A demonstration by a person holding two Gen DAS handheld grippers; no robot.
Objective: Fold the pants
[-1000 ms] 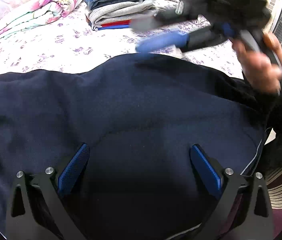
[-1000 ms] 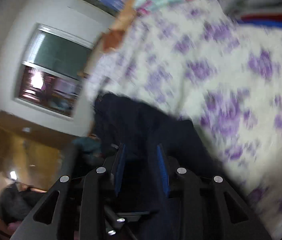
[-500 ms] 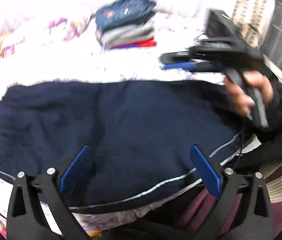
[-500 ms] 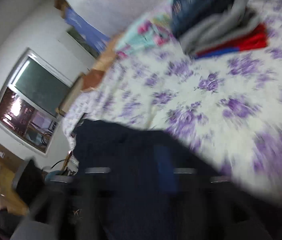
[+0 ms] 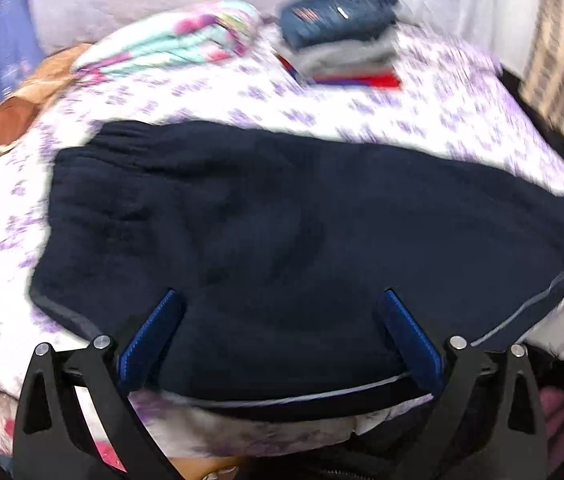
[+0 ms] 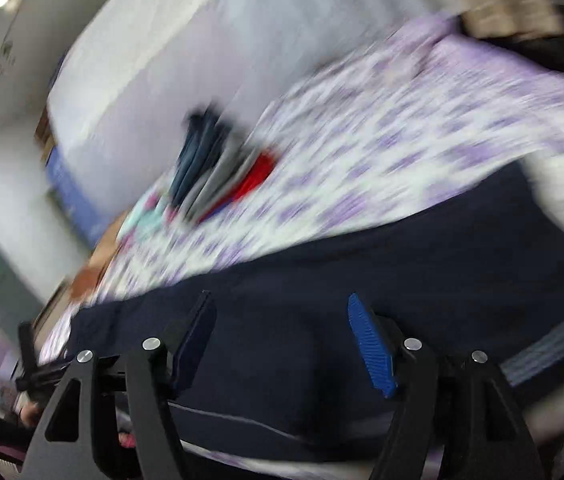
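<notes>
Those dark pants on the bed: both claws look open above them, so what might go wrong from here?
1. The pants reach the near edge of the bed; a tug toward the person could slide them off.
2. The right claw is blurred; a fast grab may catch one layer only.
3. The left claw hangs over mid-fabric, so closing there could bunch the cloth.

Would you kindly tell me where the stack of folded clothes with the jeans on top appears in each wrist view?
Left wrist view: the stack of folded clothes lies at top centre, on the floral bedsheet beyond the navy pants.
Right wrist view: the stack sits left of centre, tilted and blurred.
Shared landmark: the red garment at the stack's bottom.
</notes>
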